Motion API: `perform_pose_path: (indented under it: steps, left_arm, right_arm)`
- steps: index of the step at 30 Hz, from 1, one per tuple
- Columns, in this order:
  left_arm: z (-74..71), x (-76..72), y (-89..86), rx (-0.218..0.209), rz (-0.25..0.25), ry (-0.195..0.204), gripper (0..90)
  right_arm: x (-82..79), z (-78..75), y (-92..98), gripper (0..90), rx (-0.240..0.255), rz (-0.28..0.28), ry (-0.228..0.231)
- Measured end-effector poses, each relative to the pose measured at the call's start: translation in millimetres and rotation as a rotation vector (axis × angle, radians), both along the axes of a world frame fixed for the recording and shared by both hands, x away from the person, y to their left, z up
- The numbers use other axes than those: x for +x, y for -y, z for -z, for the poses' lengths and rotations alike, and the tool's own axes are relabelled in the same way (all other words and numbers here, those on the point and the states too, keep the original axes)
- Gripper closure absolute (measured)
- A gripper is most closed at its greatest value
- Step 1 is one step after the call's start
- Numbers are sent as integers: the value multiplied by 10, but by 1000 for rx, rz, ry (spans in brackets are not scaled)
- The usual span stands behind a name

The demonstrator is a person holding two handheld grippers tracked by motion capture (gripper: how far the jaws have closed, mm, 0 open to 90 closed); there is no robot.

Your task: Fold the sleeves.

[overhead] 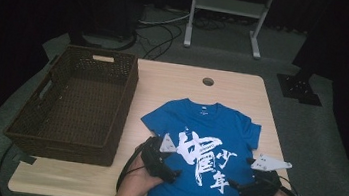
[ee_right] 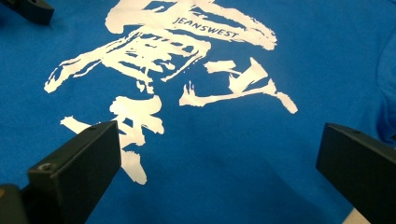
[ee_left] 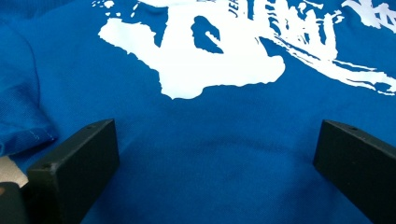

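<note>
A blue T-shirt (overhead: pixel 208 132) with a white brush-style print lies flat, front up, on the wooden table (overhead: pixel 164 84), its collar toward the far edge. My left gripper (overhead: pixel 173 174) hovers over the shirt's lower left part, jaws wide apart with bare blue cloth (ee_left: pixel 219 154) between them. Over the lower right part, my right gripper (overhead: pixel 233 185) is open too, and the white print (ee_right: pixel 149 60) lies ahead of its jaws. The left gripper's jaw tip (ee_right: pixel 30 9) peeks in at the top left of the right gripper view.
A dark brown wicker basket (overhead: pixel 78 104), empty, stands on the table's left side. A round cable hole (overhead: pixel 208 81) sits near the far edge. Cables and a white stand (overhead: pixel 225 13) are on the floor behind the table.
</note>
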State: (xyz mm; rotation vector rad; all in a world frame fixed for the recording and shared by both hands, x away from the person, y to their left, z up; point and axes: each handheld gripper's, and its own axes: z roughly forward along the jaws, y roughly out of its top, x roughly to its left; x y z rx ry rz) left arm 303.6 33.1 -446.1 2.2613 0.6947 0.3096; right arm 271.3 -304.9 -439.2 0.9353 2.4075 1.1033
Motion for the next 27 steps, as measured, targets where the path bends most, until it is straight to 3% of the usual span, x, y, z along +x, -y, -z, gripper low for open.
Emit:
perform_pose_path:
  steps: [13,18,27]
  left_arm:
    - [0,0,0,1,0,0,0]
    - [0,0,0,0,0,0,0]
    - [-2,2,-4,-2,0,-1,0]
  right_arm:
    - [91,-42,38,0,20,-3,34]
    - [132,-54,24,0,7,-9,47]
    - [218,-49,30,0,13,-3,45]
